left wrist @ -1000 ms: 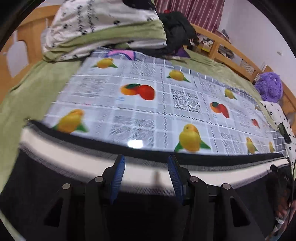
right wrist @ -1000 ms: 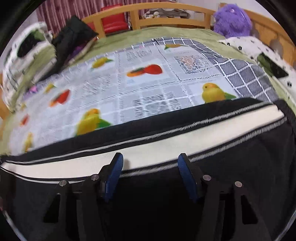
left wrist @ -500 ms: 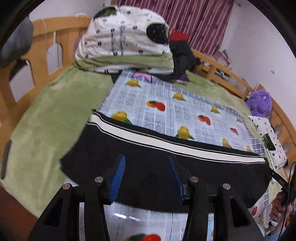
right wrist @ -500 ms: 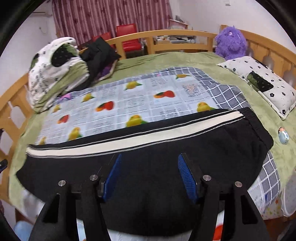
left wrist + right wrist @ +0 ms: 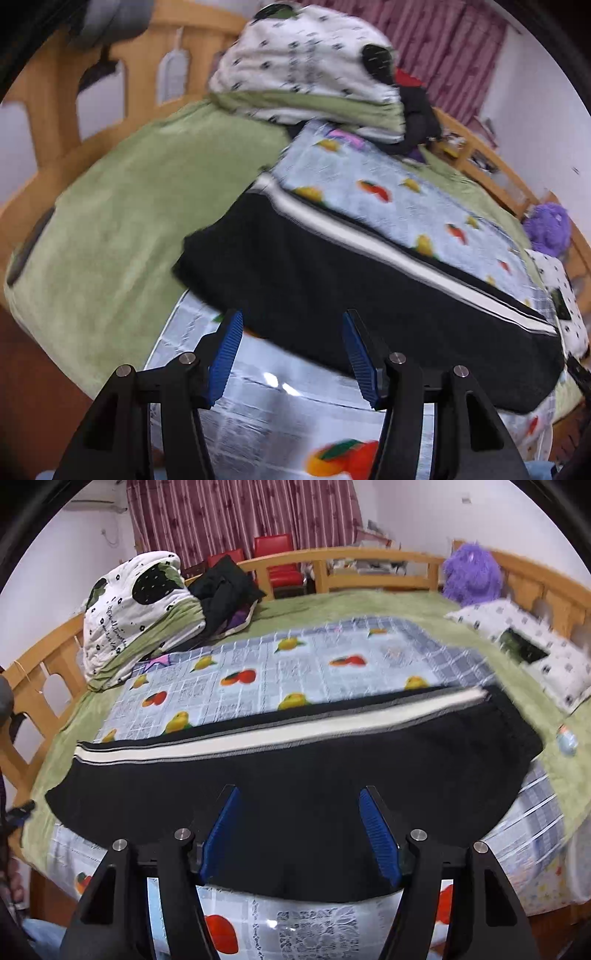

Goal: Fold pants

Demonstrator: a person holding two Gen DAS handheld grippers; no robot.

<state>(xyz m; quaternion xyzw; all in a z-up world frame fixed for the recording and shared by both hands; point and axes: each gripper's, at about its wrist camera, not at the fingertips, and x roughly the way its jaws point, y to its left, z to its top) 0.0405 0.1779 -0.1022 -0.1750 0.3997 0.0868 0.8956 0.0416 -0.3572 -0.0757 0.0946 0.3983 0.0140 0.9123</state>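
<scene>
Left wrist view: left gripper [image 5: 291, 334] above the near edge of the fruit-print cloth [image 5: 406, 199], jaws apart and opening, nothing between the blue pads, black pants [image 5: 351, 280] with a white stripe lying flat across the cloth just beyond the fingertips. Right wrist view: right gripper [image 5: 301, 812] over the pants [image 5: 295, 775], jaws apart and opening, gripping nothing, pants spread sideways across the cloth [image 5: 295, 664] on the green bed [image 5: 369, 605].

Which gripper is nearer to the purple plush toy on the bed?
Right. The right gripper hovers by the pants' end nearer the purple plush toy; the left gripper is at the opposite end.
</scene>
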